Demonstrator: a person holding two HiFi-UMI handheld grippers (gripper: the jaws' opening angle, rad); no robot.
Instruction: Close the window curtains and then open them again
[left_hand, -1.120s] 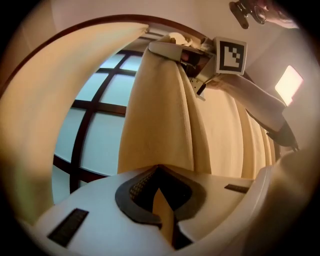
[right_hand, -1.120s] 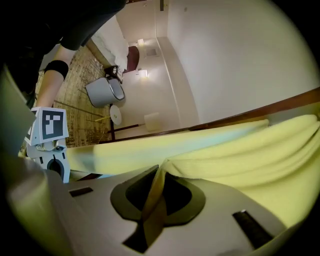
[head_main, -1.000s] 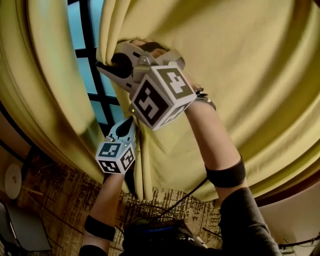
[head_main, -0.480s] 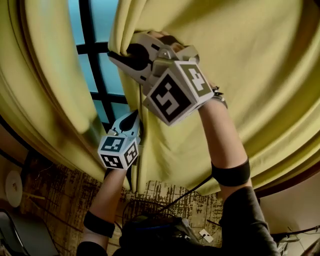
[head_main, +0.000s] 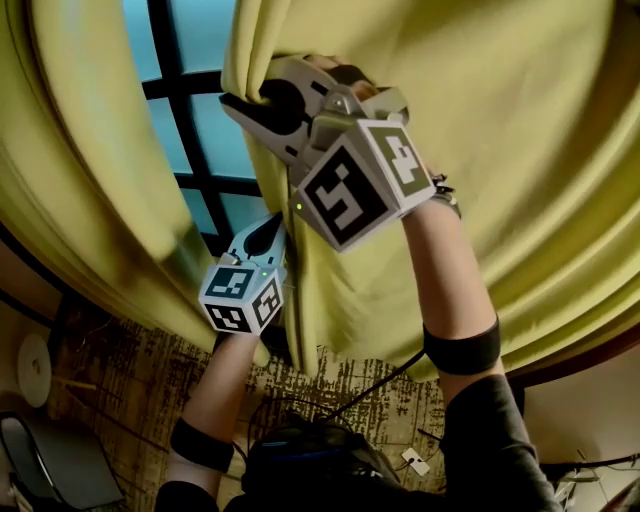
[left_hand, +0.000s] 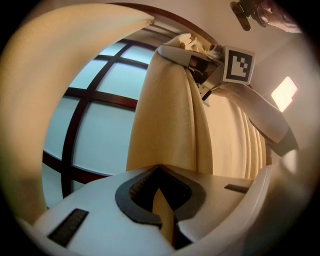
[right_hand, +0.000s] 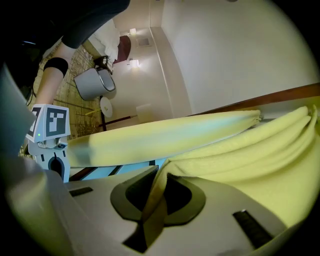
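Note:
Two yellow curtains hang over a window (head_main: 200, 120) with dark bars. My right gripper (head_main: 240, 100) is high up, shut on the inner edge of the right curtain (head_main: 500, 150). In the right gripper view a fold of that curtain (right_hand: 260, 160) runs between the jaws of the right gripper (right_hand: 160, 172). Lower down, my left gripper (head_main: 270, 232) is shut on the same edge. The left gripper view shows a thin strip of the curtain (left_hand: 167, 125) pinched in the left gripper (left_hand: 159, 170), with the right gripper (left_hand: 192, 57) above. The left curtain (head_main: 90, 170) hangs free.
Patterned carpet (head_main: 120, 380) lies below, with cables (head_main: 370, 385) and a dark pack (head_main: 310, 465) near the person's body. A grey chair (head_main: 40, 470) and a white disc (head_main: 30, 365) sit at the lower left. A wooden curtain rail (right_hand: 280, 95) runs along the wall.
Both grippers have carried the right curtain's edge to the right. The gap between the curtains is wider and more window glass shows.

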